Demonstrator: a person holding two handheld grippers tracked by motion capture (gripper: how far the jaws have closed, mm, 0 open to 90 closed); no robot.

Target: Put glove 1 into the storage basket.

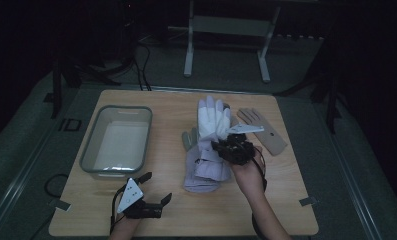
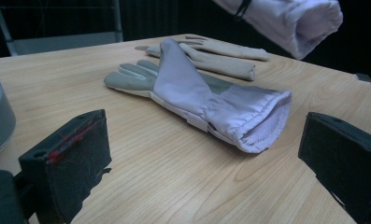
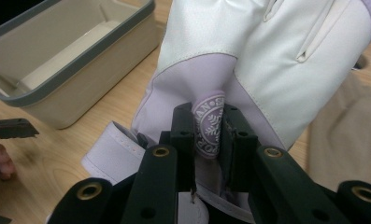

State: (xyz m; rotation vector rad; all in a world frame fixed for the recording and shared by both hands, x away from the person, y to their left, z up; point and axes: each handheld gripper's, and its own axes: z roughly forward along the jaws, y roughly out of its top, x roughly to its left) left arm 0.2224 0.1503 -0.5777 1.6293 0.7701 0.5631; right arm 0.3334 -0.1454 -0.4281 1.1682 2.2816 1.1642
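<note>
Two pale lilac and white gloves are our concern here. We hold one white glove (image 1: 213, 120) lifted off the table in our right gripper (image 1: 226, 145), whose jaws are pinched together on a fold of lilac cloth. In the right gripper view that fold bears a round printed emblem (image 3: 211, 126) with a snowflake pattern and a ring of letters around it; we make out parts of the lettering but cannot read a whole word. The glove's white fingers point away from us in the high view, towards the far edge of the table.

Its partner, the lilac glove (image 2: 206, 102), lies flat on the wooden table (image 1: 186, 210) near the middle, its grey fingers towards the tub and its open cuff towards our side. Just behind it lie tan gloves (image 2: 220, 58), flat on the wood, and we see no writing on them.

Our left gripper (image 1: 151, 192) rests low at the near edge of the table, its jaws spread wide with nothing between them, pointing towards the lying glove. A grey-rimmed plastic tub (image 1: 93, 145) stands on the left part of the table, well apart from the gloves, and we can read no label on it
</note>
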